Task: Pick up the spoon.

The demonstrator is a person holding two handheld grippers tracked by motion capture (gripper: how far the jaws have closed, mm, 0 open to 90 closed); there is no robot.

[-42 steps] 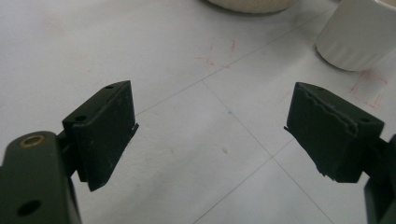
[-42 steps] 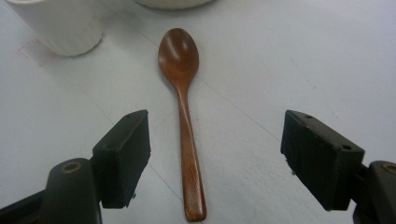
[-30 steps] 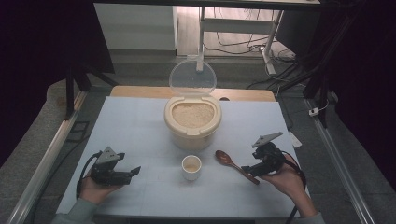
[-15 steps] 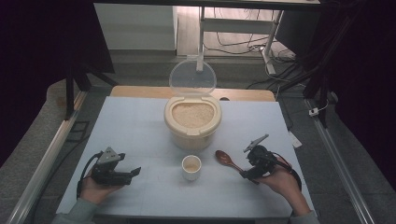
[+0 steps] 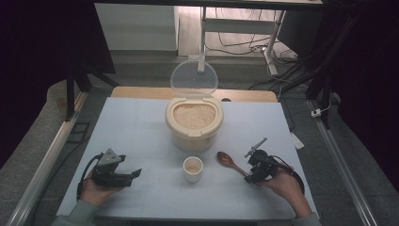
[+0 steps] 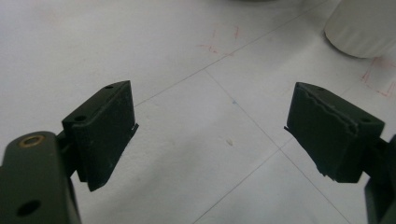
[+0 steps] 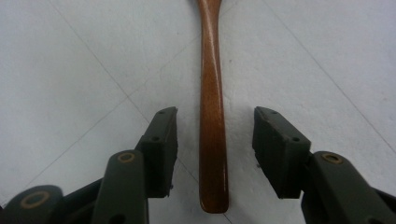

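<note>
A brown wooden spoon (image 5: 228, 161) lies flat on the white table, right of a small white cup (image 5: 193, 168). My right gripper (image 5: 251, 177) is down over the spoon's handle (image 7: 212, 116). Its jaws have just been closing, and the handle lies between them with a gap on each side, so the pads do not touch it. Behind the cup stands a cream rice container (image 5: 194, 121), full of rice, with its clear lid (image 5: 194, 79) tipped up. My left gripper (image 5: 134, 174) rests at the front left, its jaws wide open over bare table (image 6: 210, 126).
The white cup's (image 6: 362, 28) base shows at the top right of the left gripper view. A wooden board edge (image 5: 141, 92) lies behind the white table top. Metal rails (image 5: 42, 165) run along both sides, and a dark drop lies past them.
My right gripper has sunk toward the table and moved left over the spoon handle, and its jaws have narrowed. The left gripper has stayed put.
</note>
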